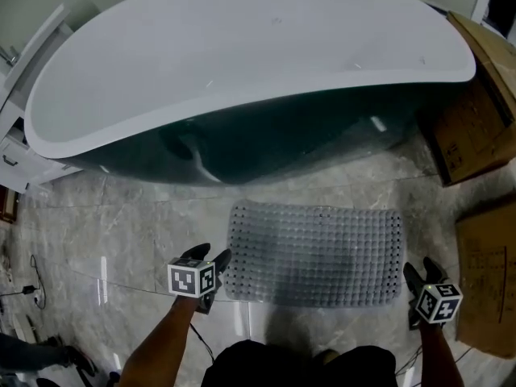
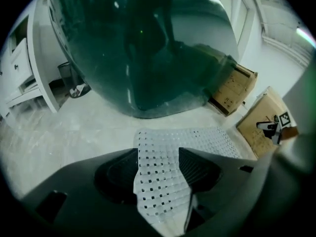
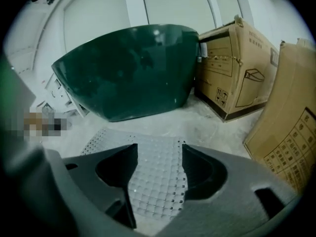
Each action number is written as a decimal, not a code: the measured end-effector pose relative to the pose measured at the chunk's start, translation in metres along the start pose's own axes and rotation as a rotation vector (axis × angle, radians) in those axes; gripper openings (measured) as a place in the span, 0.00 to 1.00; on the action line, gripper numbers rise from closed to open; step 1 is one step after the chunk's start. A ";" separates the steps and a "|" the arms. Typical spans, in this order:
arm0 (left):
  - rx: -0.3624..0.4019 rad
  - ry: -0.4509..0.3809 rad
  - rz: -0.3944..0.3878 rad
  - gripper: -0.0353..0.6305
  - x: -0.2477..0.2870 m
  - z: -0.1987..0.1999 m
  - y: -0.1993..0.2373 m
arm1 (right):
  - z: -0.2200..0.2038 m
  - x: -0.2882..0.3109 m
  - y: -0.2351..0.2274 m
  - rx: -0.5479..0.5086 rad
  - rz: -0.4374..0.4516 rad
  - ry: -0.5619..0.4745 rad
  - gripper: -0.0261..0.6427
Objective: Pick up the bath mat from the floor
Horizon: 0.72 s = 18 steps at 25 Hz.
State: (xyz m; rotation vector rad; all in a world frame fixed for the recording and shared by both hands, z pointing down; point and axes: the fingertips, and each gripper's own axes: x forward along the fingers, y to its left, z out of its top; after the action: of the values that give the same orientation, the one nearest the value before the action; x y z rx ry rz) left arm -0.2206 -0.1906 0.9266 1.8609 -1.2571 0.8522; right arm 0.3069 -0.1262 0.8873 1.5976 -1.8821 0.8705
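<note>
The bath mat, pale grey and full of small holes, lies flat on the marble floor in front of the tub. My left gripper is at its near left corner with the jaws open. In the left gripper view that corner of the mat shows in the gap of the left gripper, and neither pad presses on it. My right gripper is at the near right corner, also open. In the right gripper view the mat lies between the spread jaws of the right gripper.
A dark green bathtub with a white rim stands just beyond the mat. Cardboard boxes sit at the right, one close beside my right gripper. A white cabinet and a cable are at the left.
</note>
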 end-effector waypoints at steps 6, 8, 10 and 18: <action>-0.010 0.036 0.027 0.41 0.051 -0.032 0.028 | -0.038 0.059 -0.021 -0.012 -0.006 0.041 0.48; -0.017 0.053 0.030 0.42 0.066 -0.042 0.035 | -0.048 0.075 -0.030 -0.003 -0.016 0.049 0.50; -0.030 0.071 0.030 0.44 0.079 -0.052 0.040 | -0.062 0.089 -0.037 0.010 -0.020 0.064 0.51; -0.047 0.132 0.032 0.46 0.124 -0.088 0.054 | -0.114 0.133 -0.059 -0.003 -0.004 0.152 0.57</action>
State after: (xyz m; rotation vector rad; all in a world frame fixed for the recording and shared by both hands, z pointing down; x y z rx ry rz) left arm -0.2445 -0.1883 1.0860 1.7222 -1.2173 0.9390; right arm 0.3405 -0.1329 1.0694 1.4892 -1.7731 0.9590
